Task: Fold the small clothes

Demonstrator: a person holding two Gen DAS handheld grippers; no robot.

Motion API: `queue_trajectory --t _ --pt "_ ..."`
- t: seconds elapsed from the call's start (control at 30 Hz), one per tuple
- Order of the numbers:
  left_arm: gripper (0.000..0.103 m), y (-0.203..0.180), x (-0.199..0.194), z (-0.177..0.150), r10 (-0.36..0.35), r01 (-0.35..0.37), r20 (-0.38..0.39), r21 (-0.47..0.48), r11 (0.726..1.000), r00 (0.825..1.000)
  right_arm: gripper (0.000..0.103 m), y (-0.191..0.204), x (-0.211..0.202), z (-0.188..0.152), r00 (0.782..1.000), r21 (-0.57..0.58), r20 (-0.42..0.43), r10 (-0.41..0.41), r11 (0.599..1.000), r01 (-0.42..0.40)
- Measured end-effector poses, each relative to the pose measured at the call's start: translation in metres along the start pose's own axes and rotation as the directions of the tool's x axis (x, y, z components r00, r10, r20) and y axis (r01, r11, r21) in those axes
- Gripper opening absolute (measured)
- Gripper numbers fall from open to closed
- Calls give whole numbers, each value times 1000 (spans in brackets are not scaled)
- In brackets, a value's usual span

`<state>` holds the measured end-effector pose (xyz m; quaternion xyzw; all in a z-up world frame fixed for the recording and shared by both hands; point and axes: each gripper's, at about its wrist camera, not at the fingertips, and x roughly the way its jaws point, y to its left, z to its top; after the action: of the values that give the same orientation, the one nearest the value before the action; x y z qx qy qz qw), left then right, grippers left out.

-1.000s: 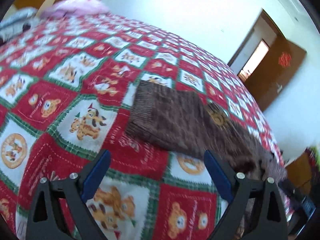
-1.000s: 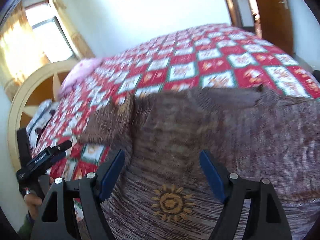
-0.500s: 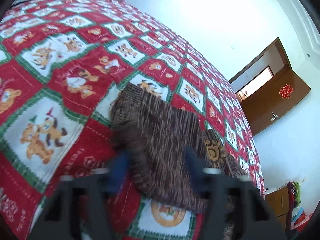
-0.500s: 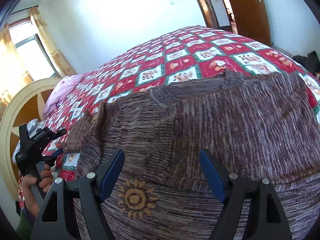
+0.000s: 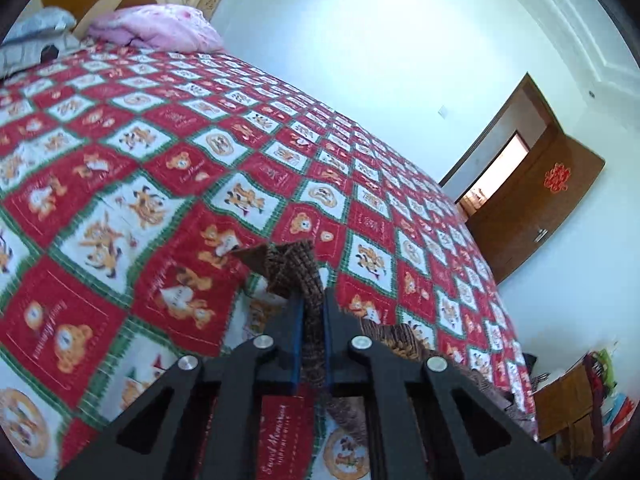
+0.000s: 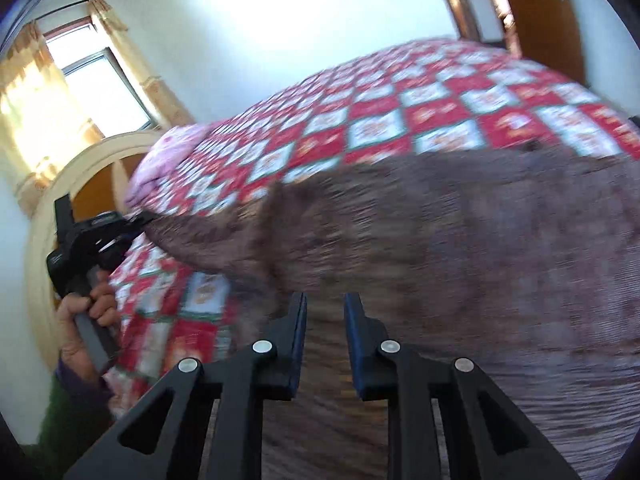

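Bed [image 5: 120, 184] with red checked quilt carries the brown knit sweater [image 6: 460, 240], spread over the near part, its left edge lifted. Sweater looks soft, floppy, light; stretchy knit will sag and bunch, so best taken at hems, cuffs or corners, not mid-panel. Left gripper [image 5: 311, 320] clamped on a ribbed sweater edge raised off the quilt. Right gripper [image 6: 325, 312] narrowly apart over the sweater body; view blurred, can't tell if any cloth is pinched.
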<state>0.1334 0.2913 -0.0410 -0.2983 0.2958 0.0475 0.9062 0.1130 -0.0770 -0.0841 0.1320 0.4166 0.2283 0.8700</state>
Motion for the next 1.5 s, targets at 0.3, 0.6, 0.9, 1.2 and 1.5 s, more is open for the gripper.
queue_trajectory --t 0.3,0.6,0.9,1.2,1.5 --pt "9 -2 4 18 -16 16 23 -8 1000 1000 28 64 57 -33 990 -117 -142 25 992 -41" --pt "9 -131 -3 14 -261 253 0 248 935 965 28 0 3 -16 991 151 12 131 980 -131" --pt "9 -270 9 -156 -373 505 -349 474 721 860 28 -114 -83 -20 976 374 177 -125 926 51" --pt "24 -250 24 -233 -210 466 -498 473 747 842 31 -141 -96 -34 974 446 172 -144 893 53" --pt "76 -159 7 -204 -71 232 -361 424 875 930 51 -149 -100 -8 981 463 179 -77 886 -15"
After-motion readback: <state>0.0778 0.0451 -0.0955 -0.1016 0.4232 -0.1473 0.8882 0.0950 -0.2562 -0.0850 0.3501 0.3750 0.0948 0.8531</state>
